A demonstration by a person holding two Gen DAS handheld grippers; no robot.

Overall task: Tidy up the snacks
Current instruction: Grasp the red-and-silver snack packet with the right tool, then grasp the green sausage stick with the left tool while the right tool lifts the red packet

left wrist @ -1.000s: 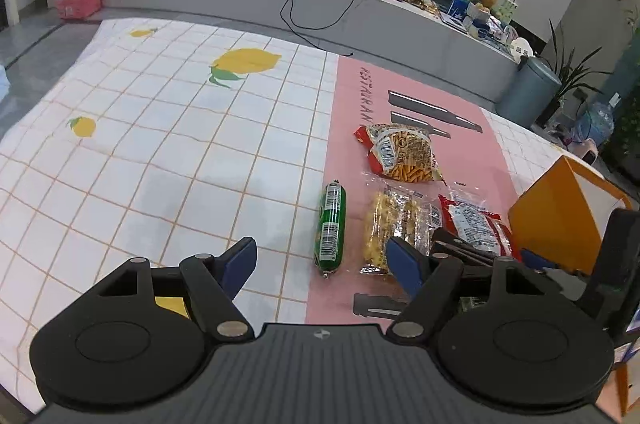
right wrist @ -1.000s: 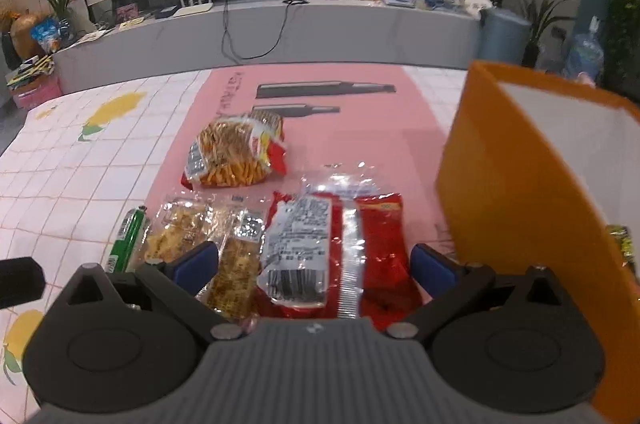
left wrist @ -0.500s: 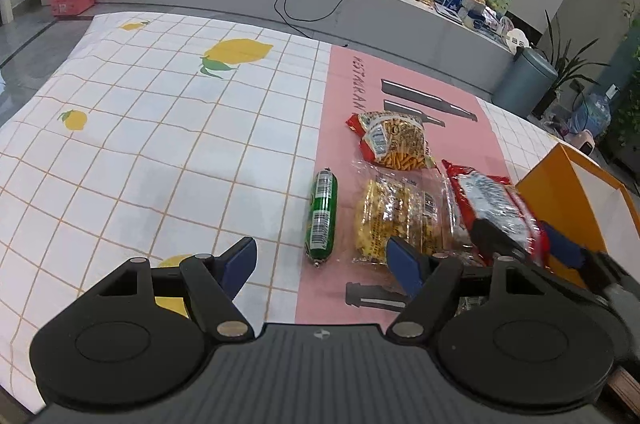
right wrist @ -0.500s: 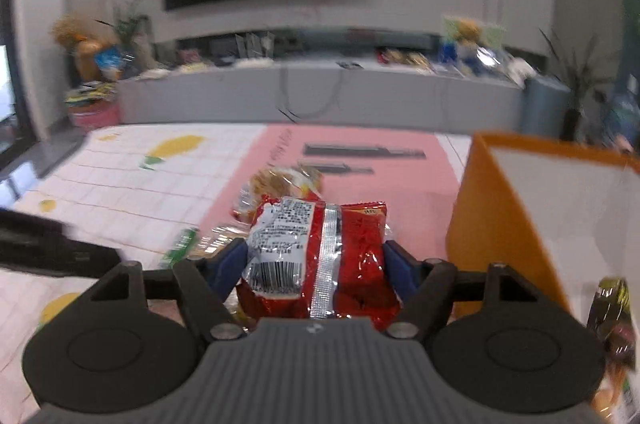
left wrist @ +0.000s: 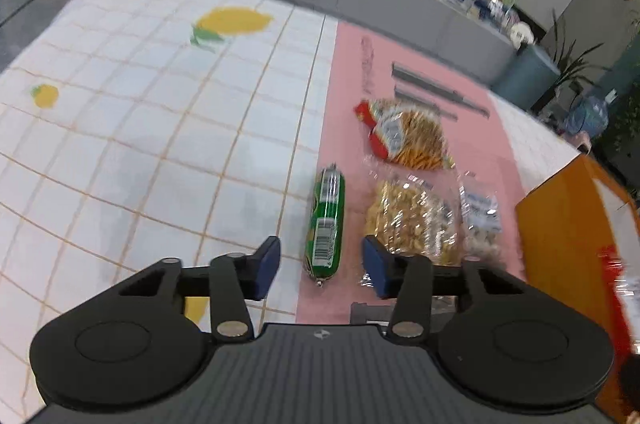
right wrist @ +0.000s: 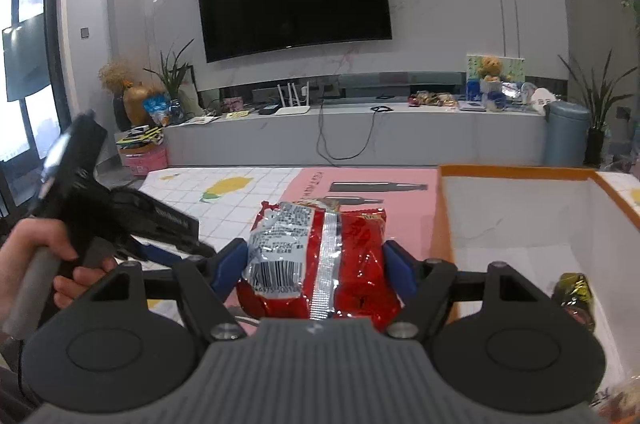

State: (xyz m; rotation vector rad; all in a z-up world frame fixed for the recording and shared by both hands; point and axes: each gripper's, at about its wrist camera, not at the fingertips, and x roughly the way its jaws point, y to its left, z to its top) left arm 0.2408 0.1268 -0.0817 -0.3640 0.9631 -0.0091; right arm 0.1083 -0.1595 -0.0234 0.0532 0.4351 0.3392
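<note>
My right gripper (right wrist: 316, 264) is shut on a red snack bag (right wrist: 320, 256) with a silver seam and barcode, held in the air just left of the orange box (right wrist: 516, 172), whose white inside holds a dark gold-wrapped snack (right wrist: 574, 294). My left gripper (left wrist: 322, 266) is open, its blue pads either side of the near end of a green sausage stick (left wrist: 326, 224) on the pink mat. A clear bag of yellow snacks (left wrist: 412, 220), a small clear packet (left wrist: 480, 212) and a bag of orange sticks (left wrist: 408, 136) lie beyond. The orange box also shows at the right of the left wrist view (left wrist: 560, 224).
The table has a white lemon-print cloth (left wrist: 160, 112) and a pink mat (left wrist: 344, 96). The left hand-held gripper and hand (right wrist: 68, 224) show at the left of the right wrist view. A grey TV bench (right wrist: 360, 132) stands behind the table.
My right gripper lifted the red bag higher and swung toward the orange box. My left gripper moved forward and right, so its pads now flank the green sausage stick.
</note>
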